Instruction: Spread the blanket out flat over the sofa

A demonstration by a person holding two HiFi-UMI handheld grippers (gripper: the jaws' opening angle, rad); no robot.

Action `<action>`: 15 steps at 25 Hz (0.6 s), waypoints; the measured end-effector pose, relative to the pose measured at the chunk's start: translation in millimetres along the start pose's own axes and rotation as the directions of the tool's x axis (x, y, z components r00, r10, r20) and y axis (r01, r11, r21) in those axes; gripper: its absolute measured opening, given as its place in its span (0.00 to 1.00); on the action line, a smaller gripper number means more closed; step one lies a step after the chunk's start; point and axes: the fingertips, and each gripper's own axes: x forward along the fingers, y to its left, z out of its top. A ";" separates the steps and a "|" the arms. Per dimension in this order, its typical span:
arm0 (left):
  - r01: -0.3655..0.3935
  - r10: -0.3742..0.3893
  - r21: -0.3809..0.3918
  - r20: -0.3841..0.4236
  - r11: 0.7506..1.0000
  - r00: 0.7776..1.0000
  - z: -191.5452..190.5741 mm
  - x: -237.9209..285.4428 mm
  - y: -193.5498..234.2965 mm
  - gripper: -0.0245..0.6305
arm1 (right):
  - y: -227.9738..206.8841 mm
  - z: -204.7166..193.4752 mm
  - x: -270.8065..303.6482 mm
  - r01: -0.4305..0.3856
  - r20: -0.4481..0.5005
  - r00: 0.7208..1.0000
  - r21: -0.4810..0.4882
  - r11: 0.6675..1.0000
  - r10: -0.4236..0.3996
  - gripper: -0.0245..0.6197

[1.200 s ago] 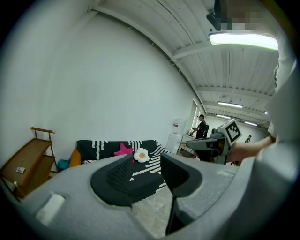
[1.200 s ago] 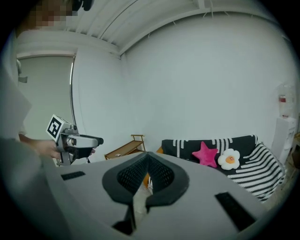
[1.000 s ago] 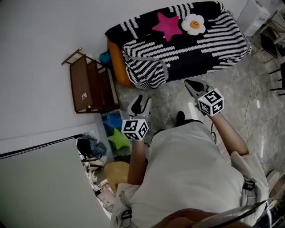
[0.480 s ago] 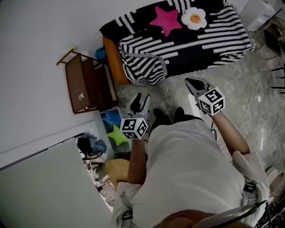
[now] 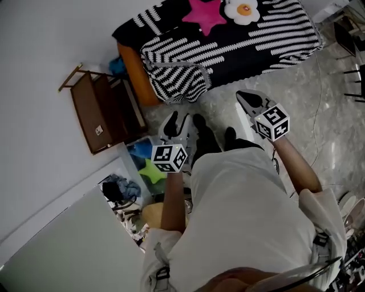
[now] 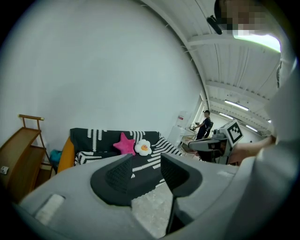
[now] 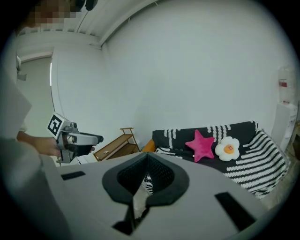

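the left gripper [image 5: 178,121] is carried with its fingers [image 6: 117,173] set apart, and nothing is gripped between them. the right gripper [image 5: 244,96] is seen with its fingers [image 7: 160,177] closed tip to tip, empty. the black-and-white blanket [image 5: 251,45] is draped over the sofa [image 5: 137,77], ahead of both pairs of fingers and well apart from them, with floor [image 5: 219,102] between.

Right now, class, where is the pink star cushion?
Head view, top centre: the pink star cushion lies on the striped blanket covering the sofa, left of the white flower cushion.
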 end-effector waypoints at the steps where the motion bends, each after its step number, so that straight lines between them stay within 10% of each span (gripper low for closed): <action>1: 0.013 -0.013 -0.001 -0.014 1.000 1.000 0.7 5.4 8.7 0.32 | -0.4 0.6 8.4 0.008 -0.012 1.000 0.006 1.000 -0.008 0.04; 15: 0.144 -0.135 0.034 -0.201 0.989 0.970 -37.0 88.9 137.6 0.32 | -7.7 -25.9 131.9 0.135 -0.144 0.982 0.086 0.987 -0.121 0.04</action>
